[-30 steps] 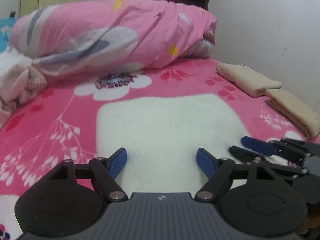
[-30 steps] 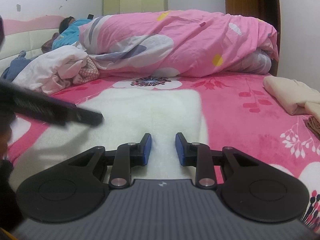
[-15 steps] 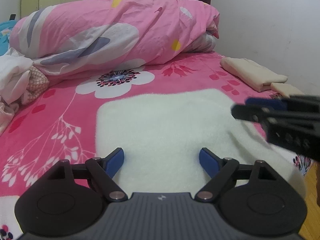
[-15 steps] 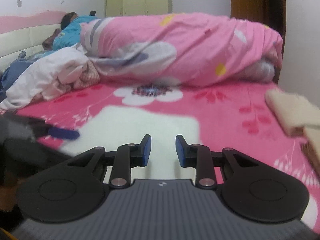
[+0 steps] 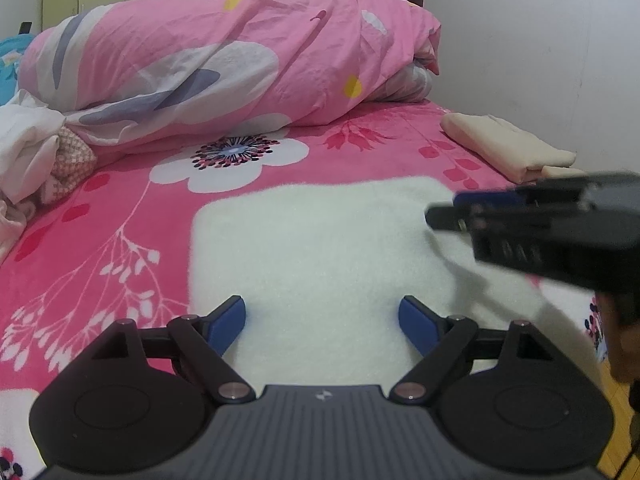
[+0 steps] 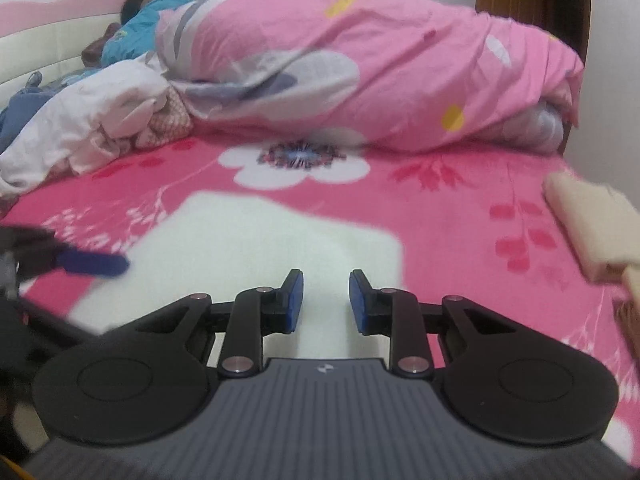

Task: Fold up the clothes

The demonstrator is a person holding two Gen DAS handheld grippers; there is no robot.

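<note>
1. A bed spread with a bright pink fleece blanket (image 5: 100, 216), printed with white flowers and one large cream-white rectangular patch, is seen filling both views.
2. A bulky rolled pink duvet with grey and white flower shapes (image 5: 224, 64) is laid across the far end of the bed, against the wall.
3. A person in a turquoise top (image 6: 136, 24) is seen lying at the head of the bed, behind the duvet in the right wrist view.
4. A crumpled heap of white and pale pink clothes (image 6: 92, 116) is piled at the left edge of the bed, touching the duvet's end.
5. Two folded beige garments (image 5: 504, 146) are placed on the right edge of the bed near the wall, one just beside the other; the nearer one is largely hidden in the left wrist view.
6. The left tool (image 5: 322, 322), with black arms and blue pads, is held above the cream patch with its jaws spread wide and nothing between them.
7. The right tool (image 6: 325, 300) is held over the same patch with its jaws narrowly parted, having just been closing a little, and nothing is pinched between them; it is seen blurred at the right of the left wrist view.
</note>
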